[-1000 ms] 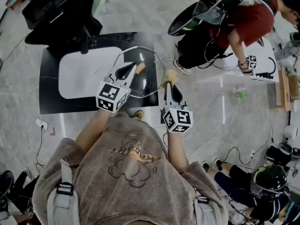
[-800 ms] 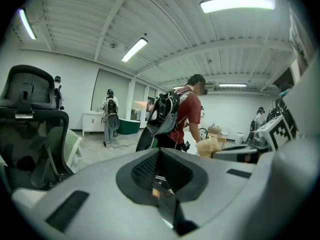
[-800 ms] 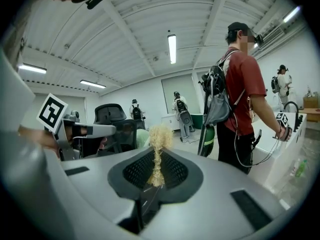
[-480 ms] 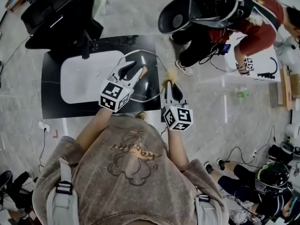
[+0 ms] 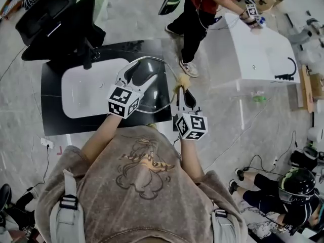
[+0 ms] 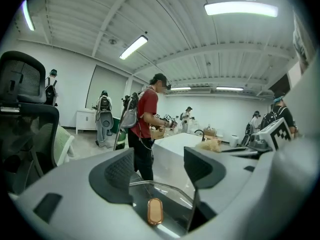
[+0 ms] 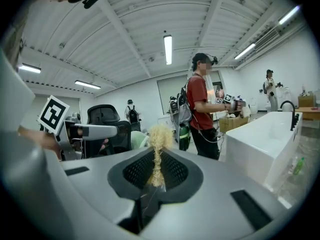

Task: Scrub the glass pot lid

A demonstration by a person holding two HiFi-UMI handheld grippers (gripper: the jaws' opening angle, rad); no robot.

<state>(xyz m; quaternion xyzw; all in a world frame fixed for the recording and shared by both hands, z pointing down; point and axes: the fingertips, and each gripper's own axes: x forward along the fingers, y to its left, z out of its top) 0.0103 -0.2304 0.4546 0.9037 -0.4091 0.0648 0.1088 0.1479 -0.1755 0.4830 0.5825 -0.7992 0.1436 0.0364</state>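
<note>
Clear round glass pot lid (image 5: 158, 92) with a metal rim sits over the right end of the black table (image 5: 55, 120), at 3 o'clock of the white oval basin (image 5: 83, 92). It's under the left gripper (image 5: 143, 72). In the left gripper view the gripper's jaws are apart. The lid's glass (image 6: 167, 196) and its copper-coloured knob (image 6: 154, 211) are in the gap between them; can't tell if either pad actually bears on it. Right gripper (image 5: 184, 90) is clamped on a straw-coloured fibrous scrubber (image 5: 182, 81). Its tuft sticks out past the gripper's tips at 3 o'clock of the lid, just beside the rim; contact not resolvable from the head view. Right gripper view confirms it: the fibre strand (image 7: 158, 156) is pinched between the closed pads. Black office chair (image 5: 55, 19) is at 11 o'clock of the table. Person in a red top (image 5: 202, 4) is at 1 o'clock, beside a white counter (image 5: 253, 54).
</note>
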